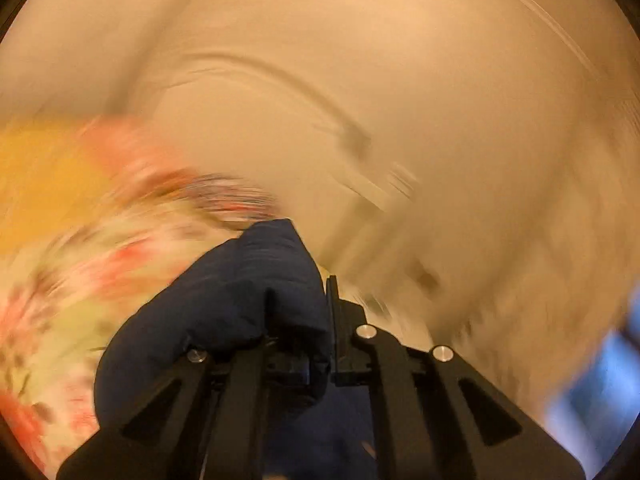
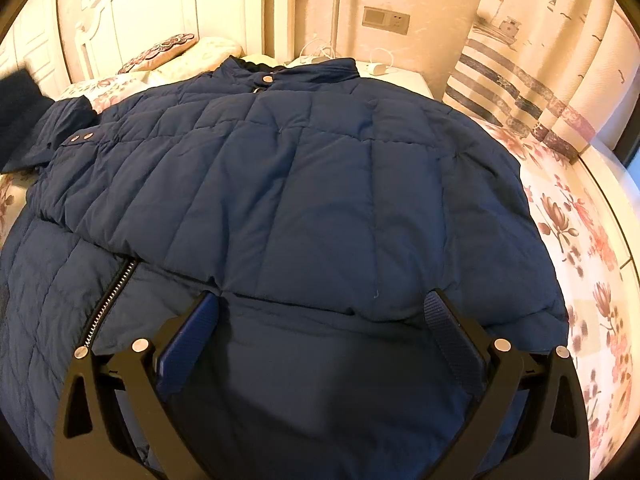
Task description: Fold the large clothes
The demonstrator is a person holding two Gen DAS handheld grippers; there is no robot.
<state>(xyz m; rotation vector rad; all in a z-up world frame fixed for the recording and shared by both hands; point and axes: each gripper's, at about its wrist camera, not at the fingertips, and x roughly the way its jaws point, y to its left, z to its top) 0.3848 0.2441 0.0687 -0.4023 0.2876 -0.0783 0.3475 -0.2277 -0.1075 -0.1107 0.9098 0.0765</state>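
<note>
A large navy quilted jacket (image 2: 304,184) lies spread on a floral bedsheet (image 2: 576,240), collar toward the headboard, one side folded over the front, zipper (image 2: 108,296) exposed at lower left. My right gripper (image 2: 324,300) is open just above the jacket's lower part, fingers wide apart and empty. In the blurred left wrist view, my left gripper (image 1: 320,292) is shut on a bunched piece of the navy jacket (image 1: 248,296), lifted above the floral bedsheet (image 1: 72,264). A dark sleeve end (image 2: 24,112) hangs at the far left of the right wrist view.
A white headboard (image 2: 160,8) and pillows (image 2: 172,52) are at the far end. A white nightstand (image 2: 400,76) with cables, a wall socket (image 2: 386,20) and a striped curtain (image 2: 532,80) stand at the right. The left wrist view shows mostly blurred beige wall.
</note>
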